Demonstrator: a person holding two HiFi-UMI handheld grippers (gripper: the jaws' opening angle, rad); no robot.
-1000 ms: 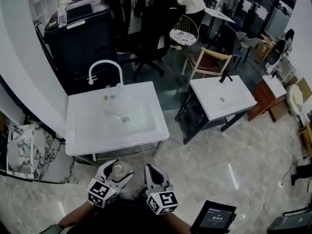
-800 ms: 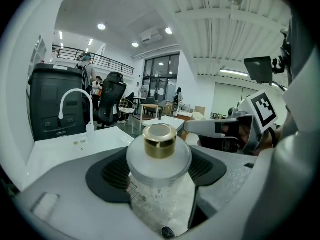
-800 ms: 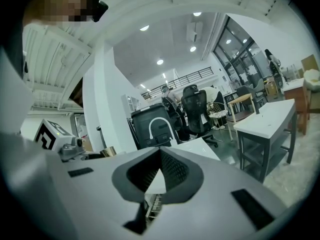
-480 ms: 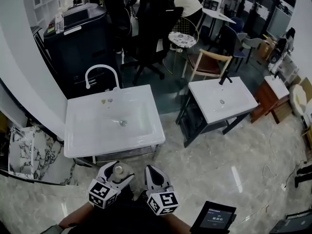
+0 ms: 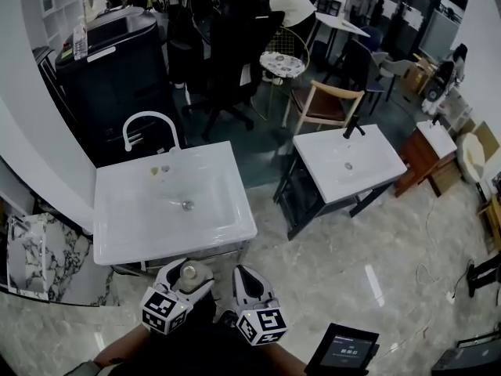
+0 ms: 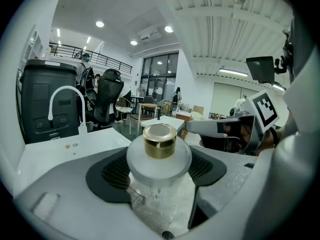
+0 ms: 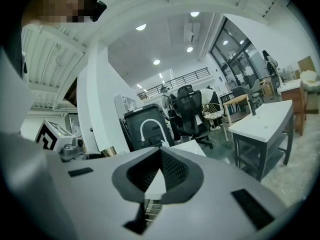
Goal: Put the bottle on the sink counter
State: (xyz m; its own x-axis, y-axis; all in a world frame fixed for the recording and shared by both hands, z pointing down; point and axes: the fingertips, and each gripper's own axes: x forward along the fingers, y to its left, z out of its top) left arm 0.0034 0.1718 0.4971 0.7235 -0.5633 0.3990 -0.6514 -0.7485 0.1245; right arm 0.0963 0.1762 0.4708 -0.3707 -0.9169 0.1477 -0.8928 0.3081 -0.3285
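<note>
A frosted clear bottle (image 6: 159, 170) with a gold cap (image 6: 160, 139) stands upright between the jaws of my left gripper (image 5: 190, 280), which is shut on it. In the head view the bottle (image 5: 190, 273) shows just below the front edge of the white sink counter (image 5: 129, 240), which carries a white curved faucet (image 5: 145, 124) at its far side. My right gripper (image 5: 244, 282) hangs beside the left one with its jaws shut and nothing between them. From the right gripper view the faucet (image 7: 150, 129) and the counter's corner (image 7: 187, 146) lie ahead, and the right gripper (image 7: 161, 175) is shut.
A second white sink stand (image 5: 347, 163) sits to the right across a marble floor (image 5: 337, 265). Behind the counter are a black cabinet (image 5: 117, 69), office chairs (image 5: 235, 45) and a wooden chair (image 5: 325, 104). A dark tablet (image 5: 342, 348) lies at lower right. A curved white wall (image 5: 23, 116) runs along the left.
The sink counter has drifted left and slightly up in the head view as the view shifted. Both grippers keep their places in the frame, the left still holding the bottle.
</note>
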